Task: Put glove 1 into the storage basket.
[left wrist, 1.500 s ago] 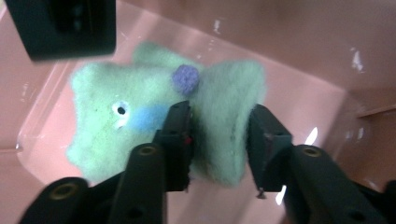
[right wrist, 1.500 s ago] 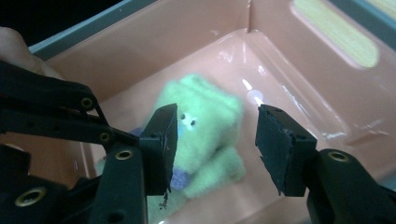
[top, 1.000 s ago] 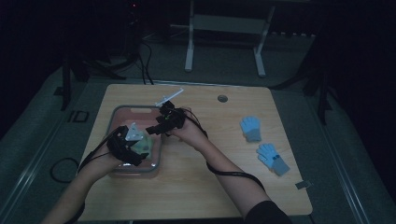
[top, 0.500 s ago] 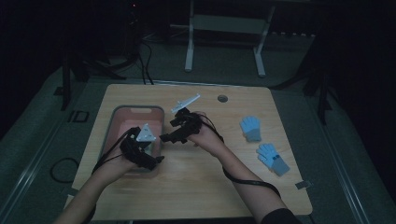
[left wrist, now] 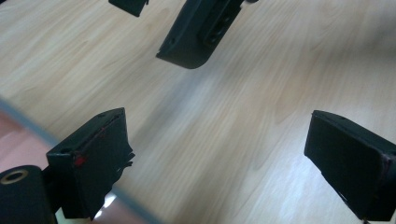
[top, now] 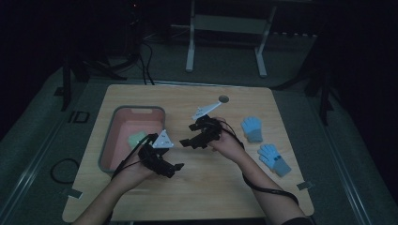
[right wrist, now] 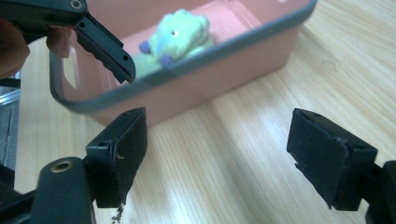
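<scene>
Looking down from the high view, the left hand-held gripper (top: 174,166) and the right hand-held gripper (top: 187,141) are held over the wooden table (top: 211,187), just beside the pink bin (top: 109,150). A green soft toy (top: 137,138) is seen lying inside the bin. Two blue gloves (top: 253,128) are laid well apart to the right. In the left gripper view, the jaws are spread wide over bare wood, with nothing gripped. In the right gripper view, the jaws are also spread and empty, and the toy (right wrist: 180,39) is seen in the bin (right wrist: 205,79).
</scene>
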A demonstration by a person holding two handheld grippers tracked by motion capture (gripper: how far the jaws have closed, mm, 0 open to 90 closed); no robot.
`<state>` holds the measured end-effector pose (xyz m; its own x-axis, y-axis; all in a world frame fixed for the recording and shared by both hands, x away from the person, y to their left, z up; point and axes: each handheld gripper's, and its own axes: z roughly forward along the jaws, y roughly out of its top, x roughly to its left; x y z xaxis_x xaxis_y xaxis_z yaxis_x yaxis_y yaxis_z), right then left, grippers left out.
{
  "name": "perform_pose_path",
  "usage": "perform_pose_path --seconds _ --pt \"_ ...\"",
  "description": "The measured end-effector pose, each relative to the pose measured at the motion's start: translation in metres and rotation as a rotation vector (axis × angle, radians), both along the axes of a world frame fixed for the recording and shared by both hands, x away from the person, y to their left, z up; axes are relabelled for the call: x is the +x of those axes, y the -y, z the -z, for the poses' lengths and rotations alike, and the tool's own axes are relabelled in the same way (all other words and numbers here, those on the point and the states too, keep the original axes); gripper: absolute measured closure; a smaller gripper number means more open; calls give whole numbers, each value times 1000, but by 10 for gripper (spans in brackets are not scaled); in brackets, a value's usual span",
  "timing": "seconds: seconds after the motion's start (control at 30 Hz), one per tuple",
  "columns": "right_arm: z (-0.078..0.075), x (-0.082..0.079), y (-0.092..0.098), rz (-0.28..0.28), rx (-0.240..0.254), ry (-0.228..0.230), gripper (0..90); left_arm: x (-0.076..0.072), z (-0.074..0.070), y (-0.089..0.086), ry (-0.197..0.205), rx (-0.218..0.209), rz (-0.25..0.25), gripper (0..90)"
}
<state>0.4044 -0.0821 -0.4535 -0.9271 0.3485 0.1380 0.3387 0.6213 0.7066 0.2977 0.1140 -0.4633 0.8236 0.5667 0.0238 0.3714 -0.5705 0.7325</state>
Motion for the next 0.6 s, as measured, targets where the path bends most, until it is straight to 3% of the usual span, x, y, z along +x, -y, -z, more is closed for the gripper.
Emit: perform_pose_path --seconds 0.2,0.37,0.6 --pt "9 -2 20 29 -7 -10 164 -3 8 17 -16 -29 39 70" --pt "17 -8 37 44 -18 24 142 -8 19 31 -15 -67 62 70" --pt "29 -15 60 65 -20 12 136 -14 40 46 -63 -123 129 70"
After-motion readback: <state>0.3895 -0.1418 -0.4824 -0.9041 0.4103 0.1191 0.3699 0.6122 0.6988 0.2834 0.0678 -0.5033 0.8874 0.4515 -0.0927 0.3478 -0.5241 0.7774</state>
